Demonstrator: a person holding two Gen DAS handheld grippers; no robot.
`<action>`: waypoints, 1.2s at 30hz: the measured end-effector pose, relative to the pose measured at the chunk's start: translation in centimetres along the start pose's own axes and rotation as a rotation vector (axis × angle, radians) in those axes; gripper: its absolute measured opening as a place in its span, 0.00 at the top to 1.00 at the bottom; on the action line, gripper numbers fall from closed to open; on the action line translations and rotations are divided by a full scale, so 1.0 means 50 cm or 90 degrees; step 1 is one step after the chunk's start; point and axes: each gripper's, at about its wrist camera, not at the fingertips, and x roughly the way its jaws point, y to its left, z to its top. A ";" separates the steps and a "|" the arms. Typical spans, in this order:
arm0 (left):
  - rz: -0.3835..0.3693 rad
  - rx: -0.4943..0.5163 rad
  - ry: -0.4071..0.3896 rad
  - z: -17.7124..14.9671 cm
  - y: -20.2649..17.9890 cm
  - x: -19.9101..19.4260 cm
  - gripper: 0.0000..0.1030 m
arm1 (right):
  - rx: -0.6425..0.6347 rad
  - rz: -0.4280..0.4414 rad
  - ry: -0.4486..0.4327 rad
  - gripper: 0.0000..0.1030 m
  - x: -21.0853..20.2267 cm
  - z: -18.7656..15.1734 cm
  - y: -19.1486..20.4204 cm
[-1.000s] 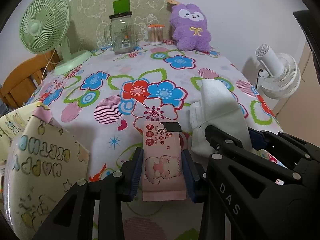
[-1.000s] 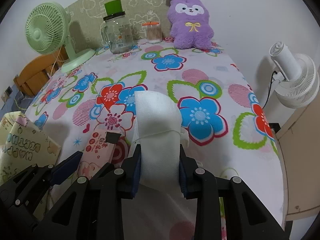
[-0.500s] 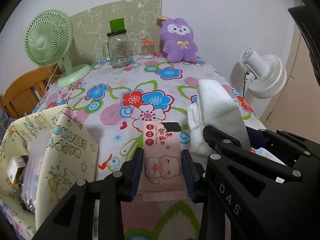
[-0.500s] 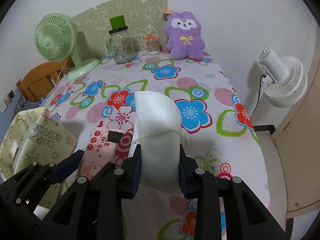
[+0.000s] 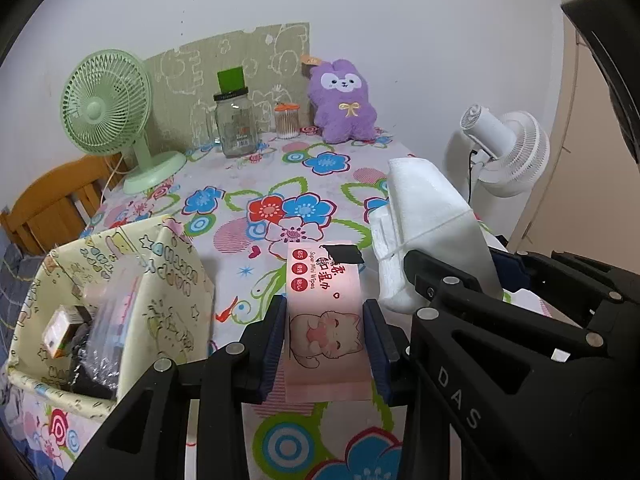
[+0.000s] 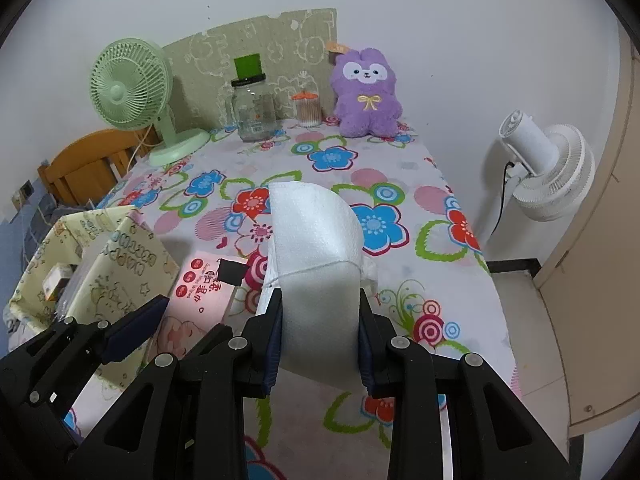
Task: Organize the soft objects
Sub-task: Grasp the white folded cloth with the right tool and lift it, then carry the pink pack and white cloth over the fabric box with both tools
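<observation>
Both grippers, lifted higher, hold one wipes pack (image 5: 325, 308), one white pad (image 6: 316, 272).

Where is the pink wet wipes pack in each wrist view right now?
Left wrist: pink wet wipes pack sits bottom centre, clamped in the left tongs.
Right wrist: it shows lower left, partly hidden behind the left tongs' fingers.
Shared landmark: purple plush bunny at the table's far edge.
</observation>
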 end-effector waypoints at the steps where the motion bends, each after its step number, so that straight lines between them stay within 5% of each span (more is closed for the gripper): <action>1: -0.001 0.001 -0.002 -0.002 0.001 -0.005 0.62 | 0.000 0.000 -0.002 0.67 -0.005 -0.001 0.001; 36: 0.000 0.052 -0.098 -0.011 0.065 -0.149 0.62 | -0.044 0.008 -0.086 0.67 -0.162 0.000 0.106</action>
